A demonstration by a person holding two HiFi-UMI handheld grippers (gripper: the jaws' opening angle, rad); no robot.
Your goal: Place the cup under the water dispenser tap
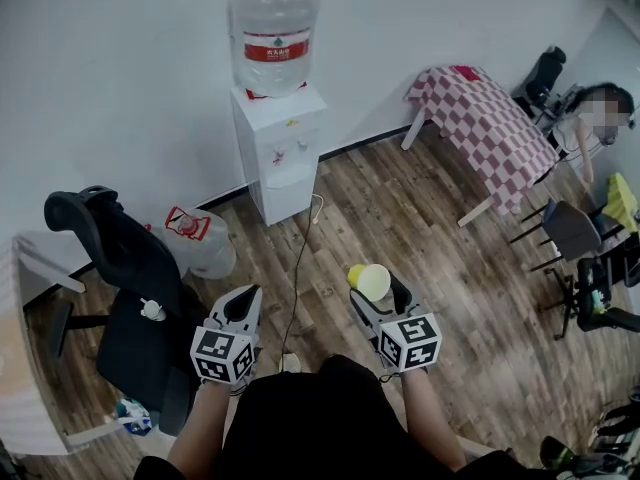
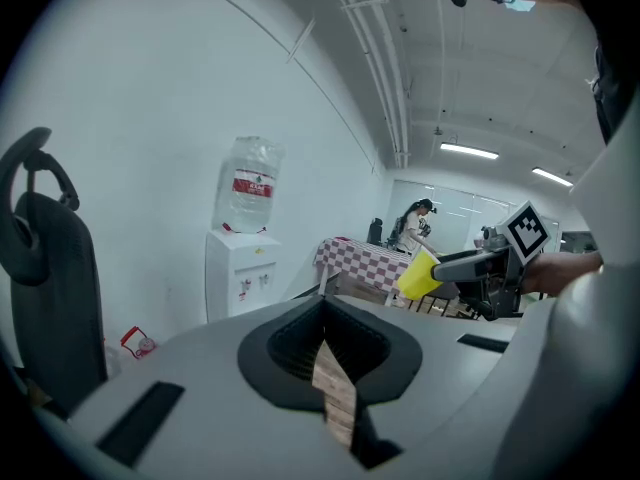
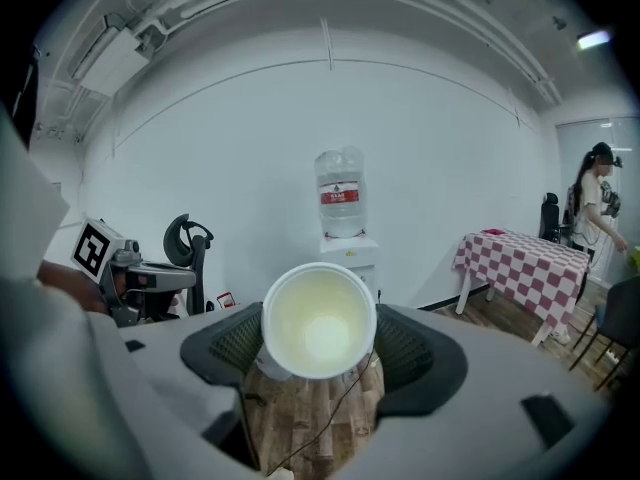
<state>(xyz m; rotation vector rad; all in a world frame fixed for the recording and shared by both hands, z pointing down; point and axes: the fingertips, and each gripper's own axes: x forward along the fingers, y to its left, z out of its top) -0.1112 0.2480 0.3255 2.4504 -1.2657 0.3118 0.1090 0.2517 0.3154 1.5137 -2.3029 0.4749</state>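
Note:
A yellow cup [image 1: 371, 281] lies sideways between the jaws of my right gripper [image 1: 378, 294], its pale open mouth [image 3: 318, 320] facing the right gripper's camera. My right gripper [image 3: 320, 340] is shut on it, jaws wide round its body. The white water dispenser [image 1: 278, 153] with a big clear bottle [image 1: 273, 28] stands against the far wall, well ahead of both grippers. It shows as the dispenser [image 3: 346, 253] straight beyond the cup and as the dispenser [image 2: 238, 273] in the left gripper view. My left gripper [image 1: 246, 300], jaws together and holding nothing [image 2: 326, 356], hangs beside the right one.
A black office chair [image 1: 125, 268] and a white desk [image 1: 35, 268] stand at the left. A plastic bag with red print [image 1: 200, 240] lies beside the dispenser. A cable [image 1: 299, 263] runs across the wooden floor. A checkered table [image 1: 488, 133], chairs [image 1: 565, 230] and a person [image 1: 600, 118] are at the right.

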